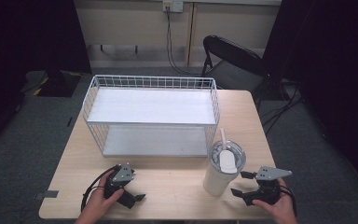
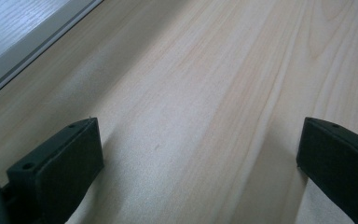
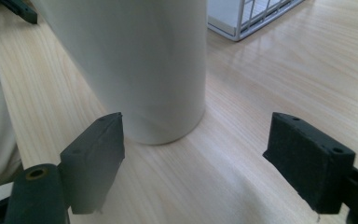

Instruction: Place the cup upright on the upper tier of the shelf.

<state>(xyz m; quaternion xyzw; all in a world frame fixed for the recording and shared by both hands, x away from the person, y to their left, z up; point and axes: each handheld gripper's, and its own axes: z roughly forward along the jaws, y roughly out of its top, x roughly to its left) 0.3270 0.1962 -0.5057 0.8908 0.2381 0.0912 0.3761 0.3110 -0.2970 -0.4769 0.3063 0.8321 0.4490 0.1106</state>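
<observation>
The tall white plastic tumbler with a clear domed lid and white straw [image 1: 223, 169] stands upright on the pale wood surface [image 1: 168, 186], front right, just in front of the right end of the white wire two-tier shelf rack [image 1: 151, 114]. My right tool [image 1: 242, 183] sits just beside it on its right, jaws spread wide, empty; in the right gripper view the tumbler wall [image 3: 140, 60] is off toward the left jaw, not centred, and not touched yet. My left tool [image 1: 135, 195] rests low at front left, well apart from the tumbler, jaws also wide with nothing between them, bare wood under it. Handling guess: smooth glossy wall so likely slippery, rigid, probably light if empty but I can't tell the fill; tall and narrow, so it tips easily if pushed near the base. Best hold looks like mid-body, jaws square across the round wall, below the lid; avoid the straw and lid, those may pop. Jaw opening looks about enough for the body, tight margin. Room: open surface to the left between the tools, rack edge close behind the tumbler, surface's right and front edges near my right tool, so little slack that side. Rack shelves are open for placing.
</observation>
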